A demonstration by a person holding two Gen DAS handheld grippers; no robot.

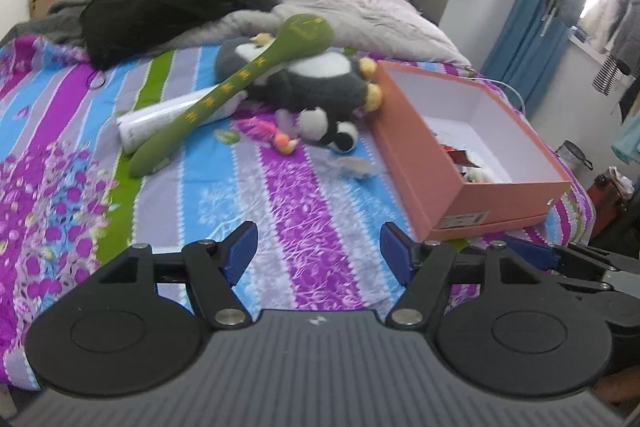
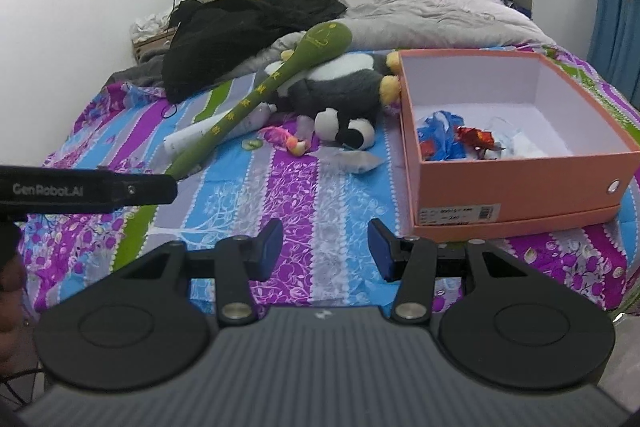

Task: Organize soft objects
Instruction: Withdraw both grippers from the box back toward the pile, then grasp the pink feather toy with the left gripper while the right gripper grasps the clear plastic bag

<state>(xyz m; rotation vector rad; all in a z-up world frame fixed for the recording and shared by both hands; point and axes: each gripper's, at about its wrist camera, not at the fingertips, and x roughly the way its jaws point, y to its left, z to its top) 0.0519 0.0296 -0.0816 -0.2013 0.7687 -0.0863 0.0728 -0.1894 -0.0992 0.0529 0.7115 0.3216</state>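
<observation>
Grey-and-white plush penguin (image 2: 332,87) lies mid-bed against the orange box (image 2: 516,187), green plush spoon (image 2: 256,99) across it — bare striped sheet (image 2: 304,195) between toys and both grippers. Left gripper (image 1: 316,255) and right gripper (image 2: 325,249) gape, empty, well short of them.

— What do you see at the head of your bed?
— You have a black garment (image 2: 248,27) heaped beside a pale quilt (image 2: 432,11), and a blue curtain (image 1: 532,7) hanging right.
</observation>
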